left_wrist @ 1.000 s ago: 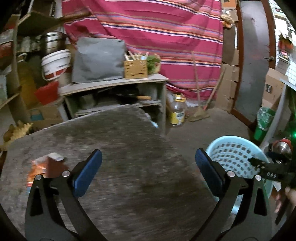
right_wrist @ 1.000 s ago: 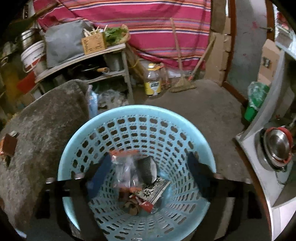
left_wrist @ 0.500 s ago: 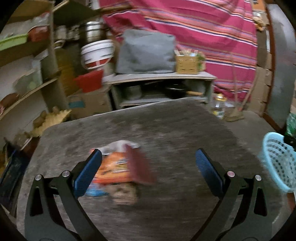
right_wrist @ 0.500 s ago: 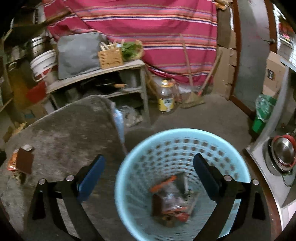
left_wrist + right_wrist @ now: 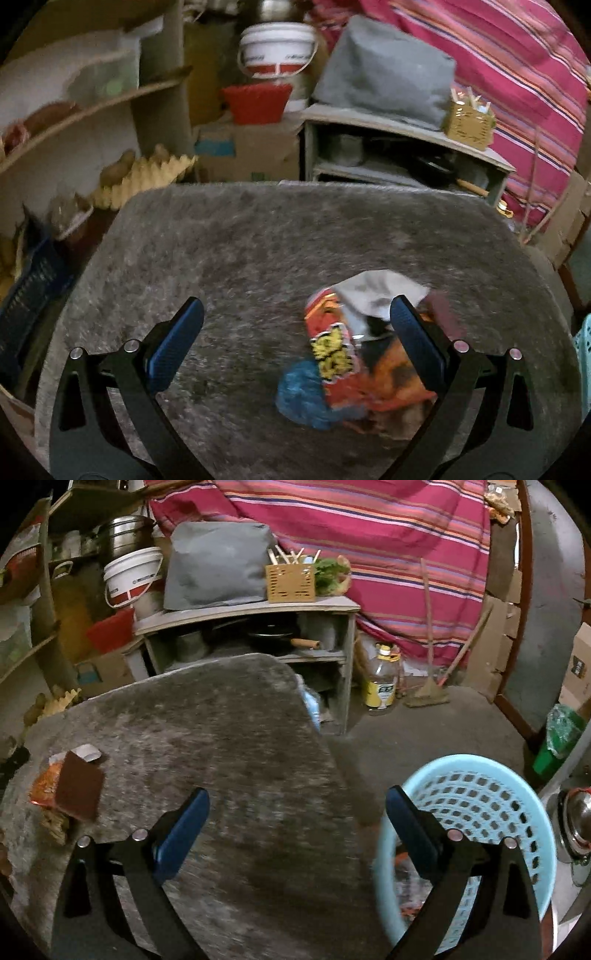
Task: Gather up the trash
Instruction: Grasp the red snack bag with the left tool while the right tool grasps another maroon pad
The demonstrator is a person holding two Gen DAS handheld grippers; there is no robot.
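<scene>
Over the rough grey stone counter (image 5: 258, 251) we see the job partly done: the perforated pale-blue plastic basket (image 5: 480, 794) on the floor beside it already holds wrappers, while a crumpled pile of glossy orange snack wrappers (image 5: 354, 362) waits on the counter. Our left gripper (image 5: 295, 336) hovers spread wide over the pile; the right gripper (image 5: 297, 823), equally released, holds nothing.

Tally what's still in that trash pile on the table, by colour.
Orange-red snack wrapper: 1
Blue crumpled piece: 1
White scrap: 1
Brown card: 1
Total: 4 that I can tell apart; blur may hide more.
</scene>
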